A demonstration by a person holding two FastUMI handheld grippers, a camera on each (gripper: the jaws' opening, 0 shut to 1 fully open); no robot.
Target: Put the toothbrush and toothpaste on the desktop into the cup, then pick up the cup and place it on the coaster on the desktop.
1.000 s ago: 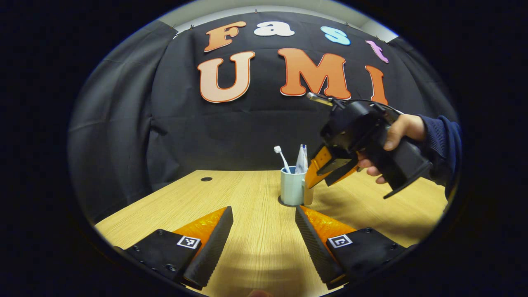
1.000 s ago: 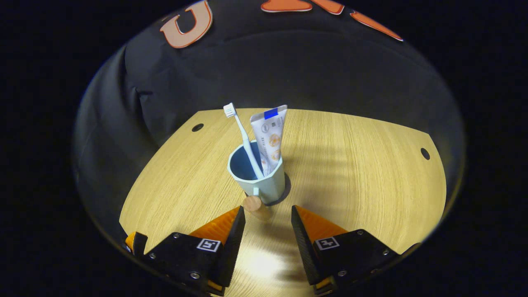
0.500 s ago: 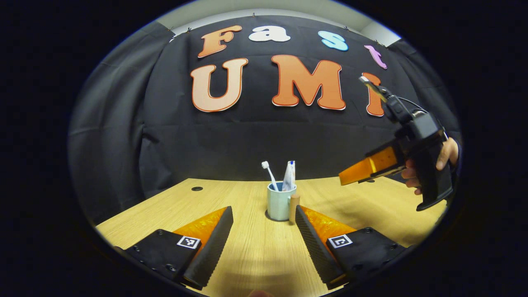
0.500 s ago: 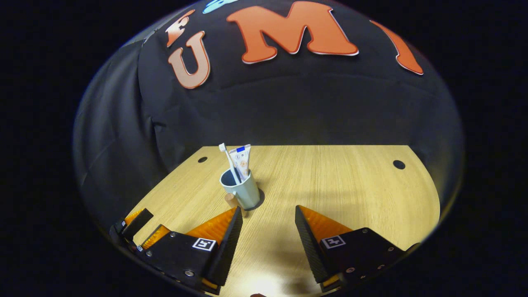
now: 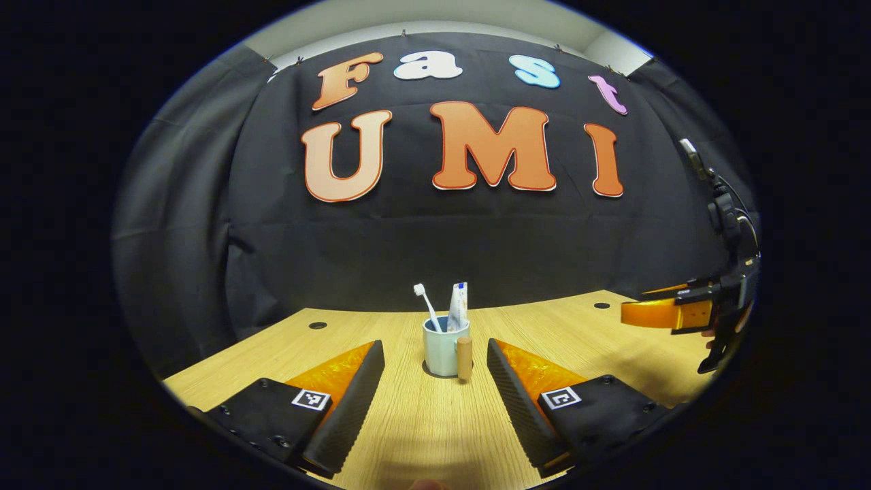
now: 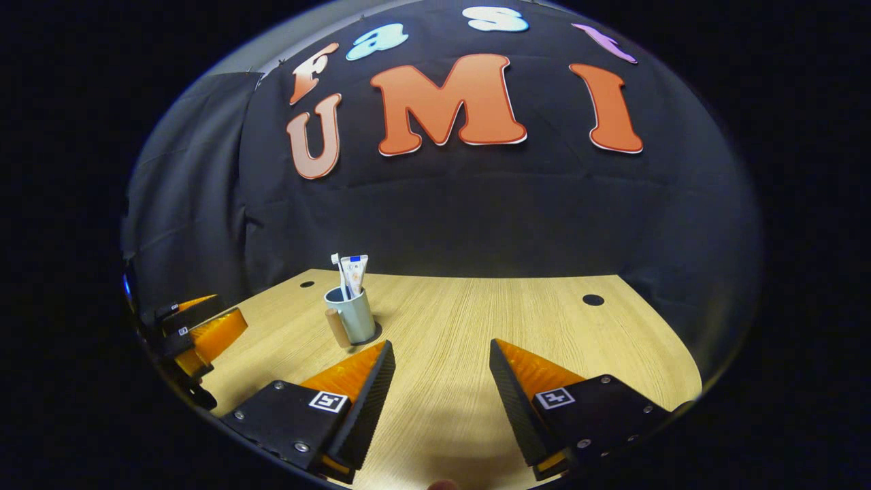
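- Light wood surface (image 5: 408,435) with a few dark round holes (image 6: 593,299) in it, black cloth hanging behind. Pretty plain setup.
- The cup (image 5: 440,352) is pale blue-grey and stands upright roughly mid-surface. In the right gripper view it's the same cup (image 6: 357,317), off to the left and farther out.
- It's sitting on the dark round coaster (image 6: 372,335); I can see just a sliver of the coaster's edge poking out around the base.
- The toothbrush (image 5: 427,307) is in the cup, head up, leaning a bit left. White bristles, light handle.
- The toothpaste (image 5: 458,306) tube is in there too, standing right beside the brush, crimped end up with a blue patch at the top.
- There's a little wooden handle (image 5: 464,358) on the side of the cup, looks like a short peg.
- My left gripper (image 5: 435,381) is low over the surface, fingers spread wide, nothing between them. The cup sits straight ahead of the gap, not touching either finger.
- My right gripper (image 6: 441,381) is spread wide too, holding nothing, well apart from the cup.
- From the left gripper view my right gripper is out at the far right edge, orange finger pointing inward.
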